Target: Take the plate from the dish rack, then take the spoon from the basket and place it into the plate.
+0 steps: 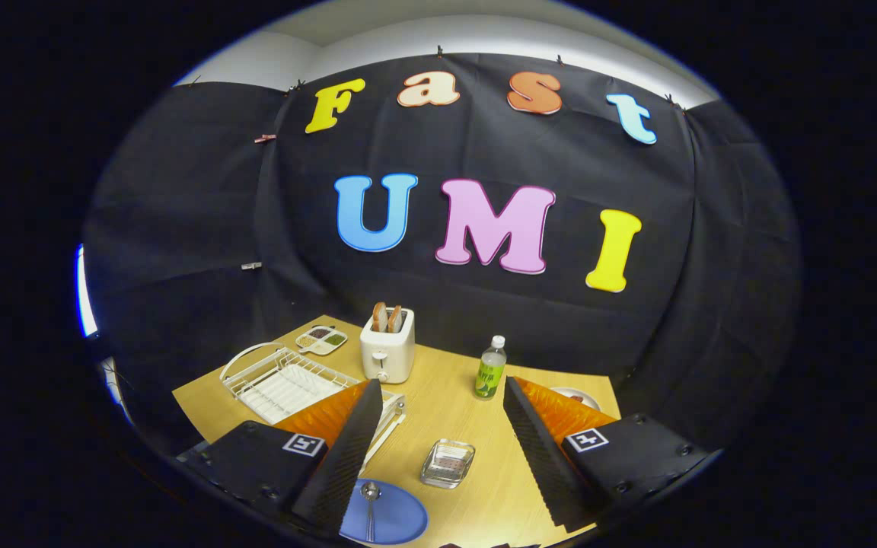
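Note:
A blue plate (393,517) lies on the wooden table (446,411) low between my fingers, close to the left finger. A metal spoon (370,506) rests on the plate, bowl end away from me. My gripper (442,396) is open and raised above the table, with nothing between its fingers. The white wire dish rack (282,380) stands beyond the left finger, with no plate in it. A small clear basket (448,463) sits just ahead of the plate, between the fingers.
A white toaster (387,350) with bread slices stands behind the rack. A small sauce tray (322,339) lies at the table's far corner. A green-labelled bottle (490,371) stands mid-table. A white dish (577,397) peeks from behind the right finger.

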Motion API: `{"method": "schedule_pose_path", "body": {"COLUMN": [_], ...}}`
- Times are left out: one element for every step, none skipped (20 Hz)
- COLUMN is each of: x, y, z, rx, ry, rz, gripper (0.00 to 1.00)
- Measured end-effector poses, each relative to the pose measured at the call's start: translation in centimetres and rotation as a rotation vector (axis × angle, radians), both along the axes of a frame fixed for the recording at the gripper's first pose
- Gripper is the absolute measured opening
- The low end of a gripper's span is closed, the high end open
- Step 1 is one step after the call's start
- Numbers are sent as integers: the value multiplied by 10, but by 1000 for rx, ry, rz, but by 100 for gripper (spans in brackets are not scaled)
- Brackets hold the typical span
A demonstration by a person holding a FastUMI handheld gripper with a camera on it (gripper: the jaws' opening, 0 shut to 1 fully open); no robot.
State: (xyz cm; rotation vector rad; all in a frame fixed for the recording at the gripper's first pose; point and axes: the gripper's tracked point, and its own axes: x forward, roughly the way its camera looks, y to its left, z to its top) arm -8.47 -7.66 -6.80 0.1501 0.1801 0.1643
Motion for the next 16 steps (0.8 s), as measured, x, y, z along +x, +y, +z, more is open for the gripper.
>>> {"method": "schedule_pose_path", "body": {"x": [0,1,1,0,1,4,4,3,2,3,3,3,9,13,14,15], "y": [-5,-8,-13,-18,-23,-28,-33,-36,-39,-42,-44,-47,-48,-49,-50,-52], "z": [12,24,35,47,57,63,69,72,75,76,76,75,75,77,77,76], "rx": [-1,8,22,38,52,64,70,74,75,75,73,71,67,63,61,60], "ry": [-25,-51,-74,-98,-124,-146,-162,-171,-174,-175,-176,-179,-180,-180,-179,-175], "rz": [-16,-33,-52,-70,-90,-107,-122,-132,-138,-143,-149,-154,-160,-163,-167,-167], "gripper": [99,99,98,98,98,98,98,98,98,98,98,98,98,98,98,98]}}
